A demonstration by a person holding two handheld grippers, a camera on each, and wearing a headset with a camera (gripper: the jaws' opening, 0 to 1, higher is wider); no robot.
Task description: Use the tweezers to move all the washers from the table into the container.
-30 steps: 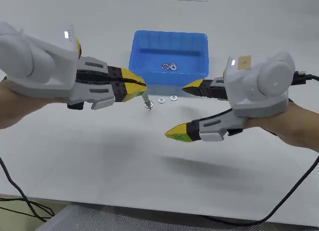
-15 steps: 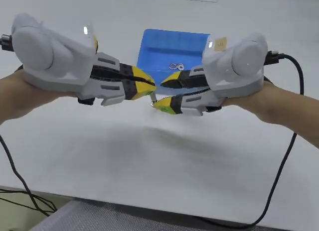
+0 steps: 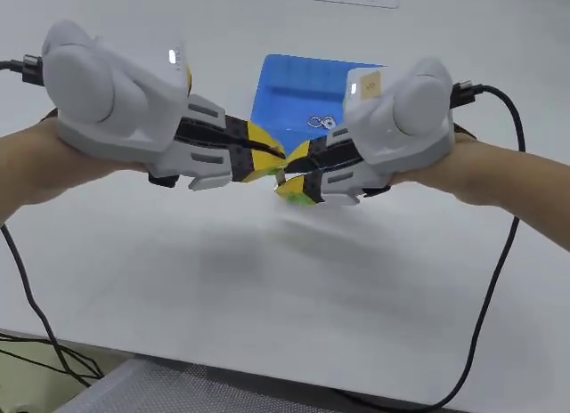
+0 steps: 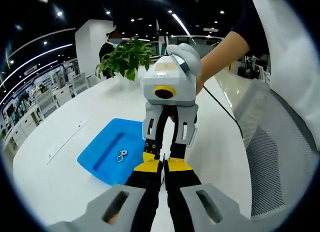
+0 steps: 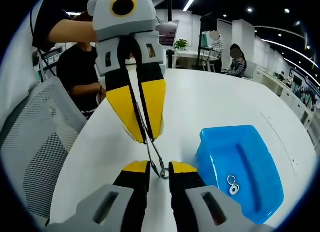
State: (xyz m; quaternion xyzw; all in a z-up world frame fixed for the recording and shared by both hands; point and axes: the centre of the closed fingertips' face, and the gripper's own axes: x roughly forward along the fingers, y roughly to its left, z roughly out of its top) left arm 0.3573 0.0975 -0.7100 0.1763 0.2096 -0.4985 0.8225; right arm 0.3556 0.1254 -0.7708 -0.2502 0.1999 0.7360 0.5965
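Fingers, left: my left gripper is clamped tight on the tweezers.
Fingers, right: my right gripper faces it tip to tip, its jaws parted by a narrow gap. The tweezer tips sit in that gap, and I can't tell whether my pads touch them.
Washer in hand: one washer hangs at the tweezer tips, over the table and just short of the container.
Already in: two washers lie touching each other on the blue floor.
Risk, drop: if my right pads nudge the tips sideways, or my left squeeze eases, I judge the washer would slip free and roll off across the smooth top.
Risk, twist: two grips on one thin, springy tool could scissor the tips and flick the washer out.
Risk, miss: if it is let go before the tips cross the rim, it lands outside.
Writing: a tan label on my right housing carries marks too small to read. No brand is legible.
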